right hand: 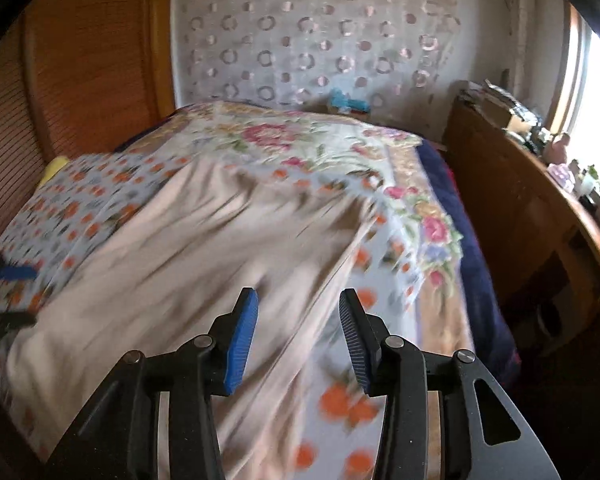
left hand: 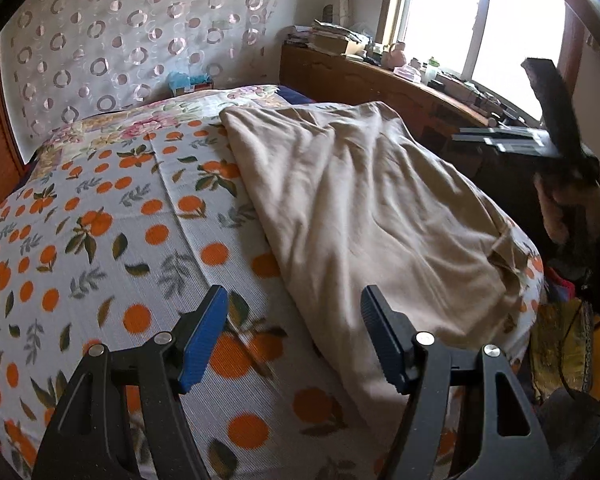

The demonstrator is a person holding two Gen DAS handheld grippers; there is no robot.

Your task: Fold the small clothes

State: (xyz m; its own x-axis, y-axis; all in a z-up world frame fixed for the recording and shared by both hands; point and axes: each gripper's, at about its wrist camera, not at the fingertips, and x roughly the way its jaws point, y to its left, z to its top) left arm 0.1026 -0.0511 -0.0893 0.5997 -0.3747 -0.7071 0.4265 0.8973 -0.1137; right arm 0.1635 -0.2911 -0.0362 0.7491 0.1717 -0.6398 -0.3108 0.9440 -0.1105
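Observation:
A beige garment point(left hand: 360, 208) lies spread and wrinkled on a bed sheet printed with oranges point(left hand: 100, 220). In the left wrist view my left gripper point(left hand: 294, 308) hovers open over the garment's near left edge, with nothing between its blue pads. In the right wrist view, which is blurred, the garment point(right hand: 204, 248) fills the middle, and my right gripper point(right hand: 298, 300) stands open above its right edge, gripping nothing. A blue finger of the left gripper point(right hand: 16, 272) shows at the far left. In the left wrist view a hand point(left hand: 556, 216) holds the right gripper's body at the right edge.
A floral quilt point(right hand: 300, 140) covers the far half of the bed, with a navy blanket point(right hand: 472, 240) along its right side. A wooden ledge point(left hand: 380, 72) crowded with books and bottles runs under the window. A ring-patterned curtain point(left hand: 120, 40) hangs behind; wooden panelling point(right hand: 80, 60) stands left.

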